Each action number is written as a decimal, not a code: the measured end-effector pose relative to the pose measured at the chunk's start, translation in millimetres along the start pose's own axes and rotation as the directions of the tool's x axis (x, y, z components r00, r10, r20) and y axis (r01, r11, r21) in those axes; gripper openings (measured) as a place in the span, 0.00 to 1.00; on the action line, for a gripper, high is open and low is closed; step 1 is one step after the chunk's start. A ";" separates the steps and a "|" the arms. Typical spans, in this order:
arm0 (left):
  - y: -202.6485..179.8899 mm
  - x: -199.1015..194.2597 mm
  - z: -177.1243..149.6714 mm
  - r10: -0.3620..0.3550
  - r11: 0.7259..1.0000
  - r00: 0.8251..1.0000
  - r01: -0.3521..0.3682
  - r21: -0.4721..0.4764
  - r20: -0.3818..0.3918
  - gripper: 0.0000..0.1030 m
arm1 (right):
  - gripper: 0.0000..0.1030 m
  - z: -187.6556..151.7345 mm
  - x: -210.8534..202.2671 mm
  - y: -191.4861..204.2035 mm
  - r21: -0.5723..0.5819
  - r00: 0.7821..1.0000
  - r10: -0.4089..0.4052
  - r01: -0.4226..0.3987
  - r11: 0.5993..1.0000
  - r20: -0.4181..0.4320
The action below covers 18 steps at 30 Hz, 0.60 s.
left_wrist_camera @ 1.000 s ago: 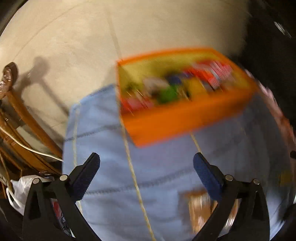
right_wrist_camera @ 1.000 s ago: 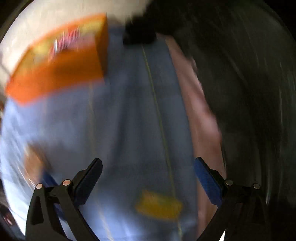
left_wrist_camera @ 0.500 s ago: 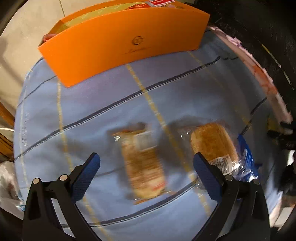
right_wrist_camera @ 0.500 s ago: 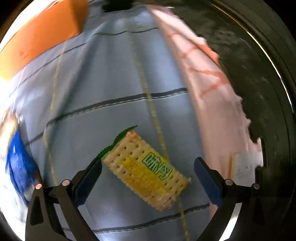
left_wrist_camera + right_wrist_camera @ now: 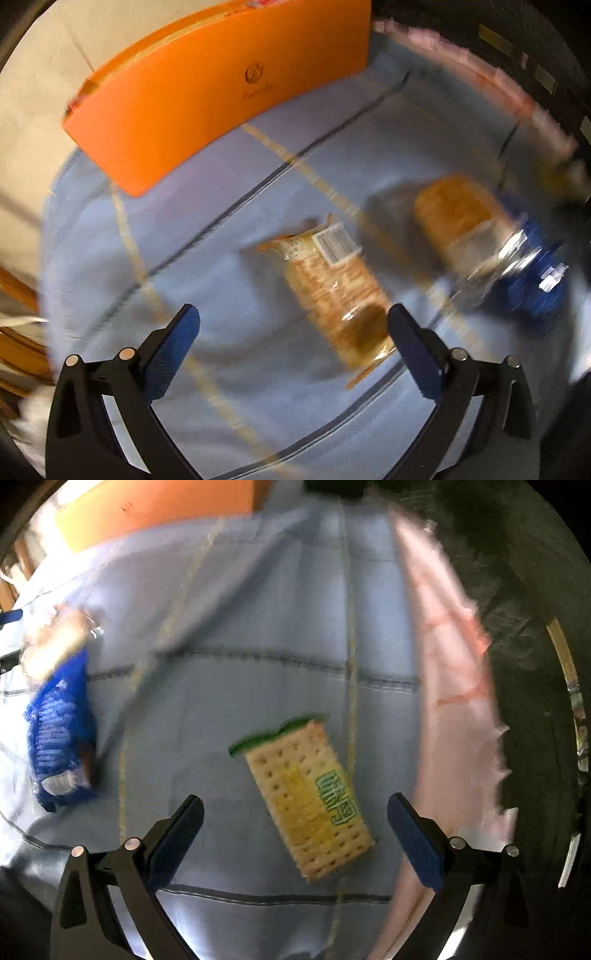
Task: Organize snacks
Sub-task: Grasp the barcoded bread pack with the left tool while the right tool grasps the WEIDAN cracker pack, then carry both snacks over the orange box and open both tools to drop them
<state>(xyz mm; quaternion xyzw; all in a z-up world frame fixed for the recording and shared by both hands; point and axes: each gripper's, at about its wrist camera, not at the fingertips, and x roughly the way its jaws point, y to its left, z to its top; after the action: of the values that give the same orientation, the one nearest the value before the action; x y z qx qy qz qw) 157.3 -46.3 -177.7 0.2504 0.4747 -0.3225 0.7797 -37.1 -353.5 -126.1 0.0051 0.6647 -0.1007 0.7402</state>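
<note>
Turning lengthwise between the right claw (image 5: 295,814), the cracker pack (image 5: 308,799).

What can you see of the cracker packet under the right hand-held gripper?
The cracker packet is a flat rectangular wrapper printed with pale dimpled crackers, a yellow band and green characters, with a green crimped end at its far side. It lies flat and skewed on the blue checked cloth, unopened as far as shows, between the open fingers of the right hand-held gripper, untouched.

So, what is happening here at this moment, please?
A person holds two open grippers above a blue cloth. The left gripper hangs over a brown snack pack; the right gripper over a cracker pack. Neither grips anything yet. The orange box stands behind.
</note>
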 end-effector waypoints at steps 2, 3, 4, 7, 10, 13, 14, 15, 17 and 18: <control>6.1 13.9 0.0 -0.073 0.993 0.996 0.068 -0.095 -0.054 0.96 | 0.97 -1.8 13.6 -5.7 0.044 0.999 0.021 -0.020 0.999 -0.026; 6.0 21.2 -2.2 -0.081 0.991 0.994 0.072 -0.112 -0.079 0.96 | 0.97 -2.3 16.0 -8.8 0.062 0.999 0.037 -0.035 0.997 -0.032; -1.7 18.8 -5.0 -0.021 0.998 0.999 0.019 -0.063 -0.025 0.96 | 0.97 -3.2 14.4 -14.9 0.102 1.000 0.027 -0.026 0.994 -0.003; -13.0 18.5 -8.5 0.031 0.999 0.999 -0.030 -0.012 0.014 0.95 | 0.97 -5.4 19.2 -29.0 0.212 1.000 0.017 -0.019 0.977 0.011; -5.2 14.7 -7.4 0.016 0.996 0.999 -0.013 -0.089 0.031 0.75 | 0.82 -16.3 17.9 -35.2 0.313 0.999 0.034 -0.042 0.949 0.031; -7.9 6.2 -5.8 0.046 0.994 0.997 -0.039 -0.100 0.068 0.34 | 0.46 -20.0 -1.0 -36.3 0.383 0.997 0.007 -0.037 0.923 0.077; -16.4 4.1 -5.4 0.101 0.993 0.993 -0.096 -0.074 0.063 0.34 | 0.46 -22.5 -2.9 -34.7 0.386 0.996 0.012 -0.043 0.922 0.083; -21.6 4.7 -6.1 0.125 0.991 0.990 -0.122 -0.048 0.067 0.33 | 0.46 -24.7 -2.1 -30.4 0.386 0.997 0.017 -0.047 0.921 0.081; -30.3 2.4 -9.6 0.115 0.993 0.991 -0.113 -0.038 0.068 0.33 | 0.45 -31.1 -3.7 -17.2 0.392 0.997 -0.003 -0.029 0.920 0.080; -31.0 0.7 -11.6 0.100 0.994 0.993 -0.097 -0.051 0.062 0.33 | 0.45 -32.3 -3.9 -18.0 0.415 0.996 0.010 -0.044 0.909 0.085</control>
<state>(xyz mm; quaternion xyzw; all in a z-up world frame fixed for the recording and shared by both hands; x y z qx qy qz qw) 127.8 -59.1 -185.9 0.2442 0.4442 -0.2800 0.8152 -71.9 -365.9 -123.7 0.1678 0.5973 -0.2298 0.7499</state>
